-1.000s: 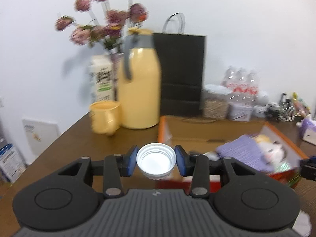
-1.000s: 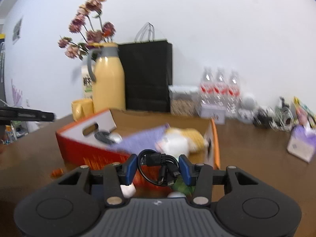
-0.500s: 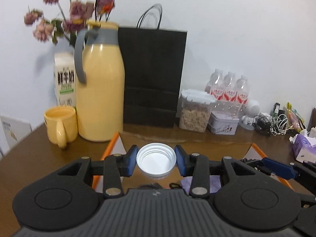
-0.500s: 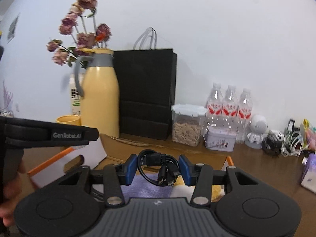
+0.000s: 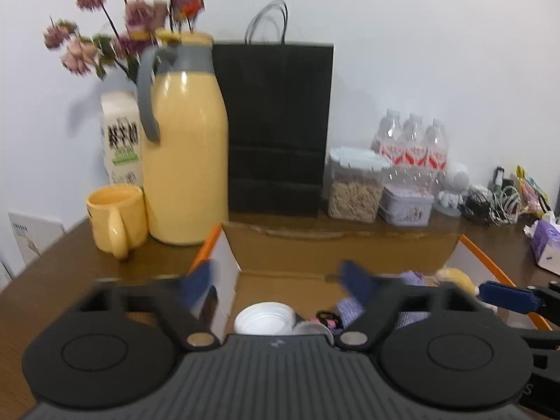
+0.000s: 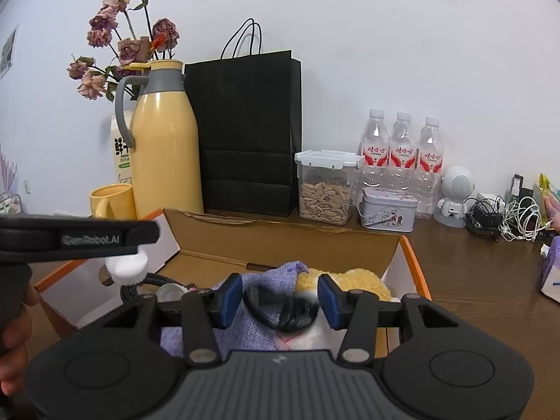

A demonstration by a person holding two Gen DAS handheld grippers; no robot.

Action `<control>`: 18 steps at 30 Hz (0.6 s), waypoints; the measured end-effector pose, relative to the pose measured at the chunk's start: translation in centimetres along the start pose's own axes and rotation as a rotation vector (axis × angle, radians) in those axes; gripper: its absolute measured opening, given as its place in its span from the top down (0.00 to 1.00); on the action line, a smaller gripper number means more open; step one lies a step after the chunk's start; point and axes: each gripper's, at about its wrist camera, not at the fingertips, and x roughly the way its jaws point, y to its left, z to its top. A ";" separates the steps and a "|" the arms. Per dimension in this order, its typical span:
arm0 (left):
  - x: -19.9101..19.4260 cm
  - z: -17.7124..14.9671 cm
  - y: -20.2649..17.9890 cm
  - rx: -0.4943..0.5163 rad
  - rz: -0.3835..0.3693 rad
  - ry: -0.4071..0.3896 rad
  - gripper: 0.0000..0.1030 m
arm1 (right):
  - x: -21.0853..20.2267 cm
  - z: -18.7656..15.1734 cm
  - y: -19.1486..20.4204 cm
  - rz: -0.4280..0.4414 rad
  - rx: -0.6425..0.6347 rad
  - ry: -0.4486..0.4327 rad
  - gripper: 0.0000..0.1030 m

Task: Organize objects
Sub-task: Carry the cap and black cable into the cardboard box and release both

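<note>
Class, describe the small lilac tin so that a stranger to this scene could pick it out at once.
Start at the tall black paper bag against the wall. Right of it stands a clear food container, and right of that sits the lilac tin, in front of three water bottles. It alone is low, opaque and printed with small figures.

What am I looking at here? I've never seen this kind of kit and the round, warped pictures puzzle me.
A person holds a two-fingered claw in each hand, each with a wide-angle camera looking along its fingers. One picture is from the left claw, the other from the right claw. Both hover over an open cardboard box on a wooden table. Both have just been opening: the white cap has left the left claw, and the black cable sits loose between the right one's pads. Behind stand a yellow jug and a black bag.
</note>
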 end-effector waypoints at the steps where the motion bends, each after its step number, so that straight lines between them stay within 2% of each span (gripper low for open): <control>1: -0.5 0.0 0.0 0.004 0.009 -0.032 0.00 | -0.1 0.1 0.0 -0.005 -0.001 -0.005 0.19; 3: -1.2 0.0 0.0 0.000 0.008 -0.066 0.00 | -0.5 0.0 0.0 -0.018 -0.006 -0.018 0.00; 6: -1.4 0.2 0.2 -0.021 -0.012 -0.066 0.00 | -0.6 0.0 -0.1 -0.030 -0.006 -0.014 0.00; 18: -1.9 0.1 0.1 -0.019 -0.008 -0.062 0.00 | -1.6 0.0 -0.3 -0.025 -0.009 -0.029 0.00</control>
